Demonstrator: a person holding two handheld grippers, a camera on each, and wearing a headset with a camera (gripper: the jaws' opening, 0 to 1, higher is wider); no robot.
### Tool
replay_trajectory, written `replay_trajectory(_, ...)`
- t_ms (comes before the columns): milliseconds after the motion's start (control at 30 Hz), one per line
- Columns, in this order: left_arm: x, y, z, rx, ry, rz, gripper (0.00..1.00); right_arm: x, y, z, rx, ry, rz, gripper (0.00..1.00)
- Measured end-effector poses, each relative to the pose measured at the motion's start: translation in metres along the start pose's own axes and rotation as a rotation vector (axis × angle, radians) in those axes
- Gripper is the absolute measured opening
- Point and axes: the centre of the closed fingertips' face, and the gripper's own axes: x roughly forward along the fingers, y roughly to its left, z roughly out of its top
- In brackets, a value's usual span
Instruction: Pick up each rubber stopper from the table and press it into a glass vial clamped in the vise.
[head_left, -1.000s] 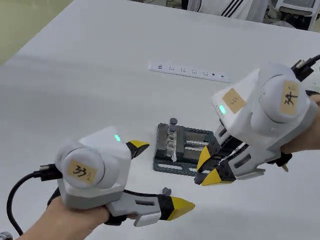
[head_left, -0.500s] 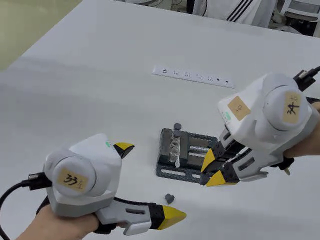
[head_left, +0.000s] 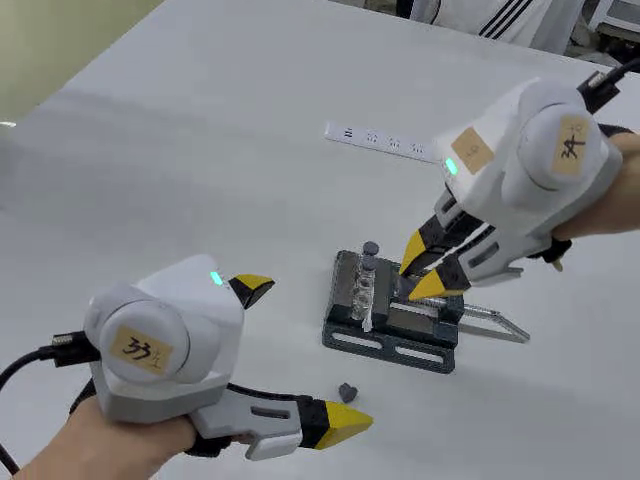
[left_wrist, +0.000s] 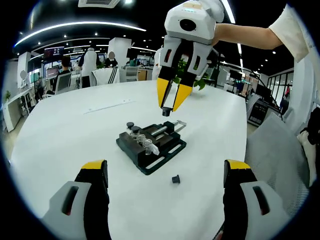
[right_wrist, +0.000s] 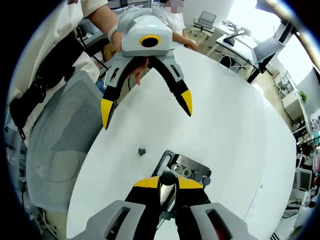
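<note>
Pinching a small dark rubber stopper (right_wrist: 167, 178) btw its yellow wedge tips, the right gripper (head_left: 424, 272) hangs tips-down over the vise (head_left: 390, 322). Its jaws are pressed nearly together on the stopper. In the left gripper view the stopper sits at the very end of the tips, above the screw end of the vise and not touching it. It's too small to tell which end faces down.

The vise is dark matte metal, blocky, w/ a flat slotted base, and sits on the smooth white table (head_left: 180, 160). Its long axis runs along the threaded screw to a thin bright handle rod (head_left: 492, 322) on the person's right.

Clear glass vials (head_left: 364, 298) stand upright in a row btw the vise jaws, mouths up, w/ the row crosswise to the screw. Two dark round stopper tops (head_left: 370, 248) show at the far end of that row.

The left gripper (head_left: 300, 357) has a white plastic body, black fingers and yellow tips. Its jaws are spread wide and it is held low on the person's side of the vise. A loose stopper (head_left: 347, 391), dark and stubby, lies on the table just ahead of those jaws, near the vise base but apart from it. Which way it lies I can't tell.

A long flat white power strip (head_left: 385, 143) lies beyond the vise, well apart.
</note>
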Motion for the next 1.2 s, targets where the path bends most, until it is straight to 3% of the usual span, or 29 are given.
replay_trajectory(300, 0.0, 0.006, -0.004, -0.02, -0.001, 0.008, 0.94, 0.014, -0.03, -0.006, -0.105, 0.052, -0.011, 0.05)
replay_trajectory(733, 0.001, 0.01, -0.003, -0.043, -0.006, 0.025, 0.93, 0.04, -0.027, -0.011, -0.289, 0.081, 0.03, 0.05)
replay_trajectory(1200, 0.002, 0.011, -0.012, -0.071, -0.007, 0.031, 0.92, 0.056, -0.026, -0.024, -0.318, 0.107, 0.073, 0.05)
